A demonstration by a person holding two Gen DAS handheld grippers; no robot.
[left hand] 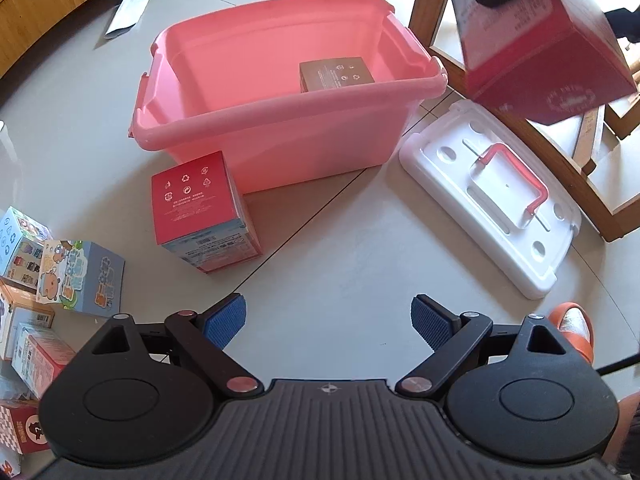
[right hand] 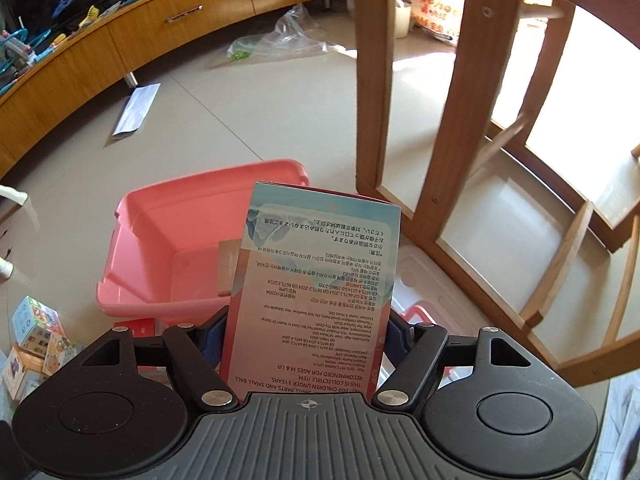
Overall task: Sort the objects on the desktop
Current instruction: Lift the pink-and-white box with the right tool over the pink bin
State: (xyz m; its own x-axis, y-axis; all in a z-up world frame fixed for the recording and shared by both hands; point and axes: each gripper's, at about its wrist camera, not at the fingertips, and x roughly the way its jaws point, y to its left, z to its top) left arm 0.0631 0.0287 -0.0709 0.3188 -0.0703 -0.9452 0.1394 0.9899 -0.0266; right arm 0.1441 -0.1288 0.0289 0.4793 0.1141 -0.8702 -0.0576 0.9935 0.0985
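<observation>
A pink plastic bin point(left hand: 280, 104) stands open on the floor with a brown box point(left hand: 336, 74) inside it. A red box point(left hand: 200, 208) rests against its near wall. My left gripper point(left hand: 328, 312) hovers open above the floor in front of the bin, nothing between its blue pads. My right gripper point(right hand: 307, 328) is shut on a red and light-blue printed box point(right hand: 320, 280), held in the air above the bin point(right hand: 140, 240). In the left wrist view that held box point(left hand: 552, 60) hangs at the top right, to the right of the bin.
The white lid point(left hand: 492, 200) with a pink handle lies right of the bin. Several small toy boxes point(left hand: 80, 276) crowd the floor at left. A wooden furniture frame point(right hand: 460, 120) rises at right. A wood cabinet point(right hand: 160, 36) and a white envelope point(right hand: 138, 108) are farther back.
</observation>
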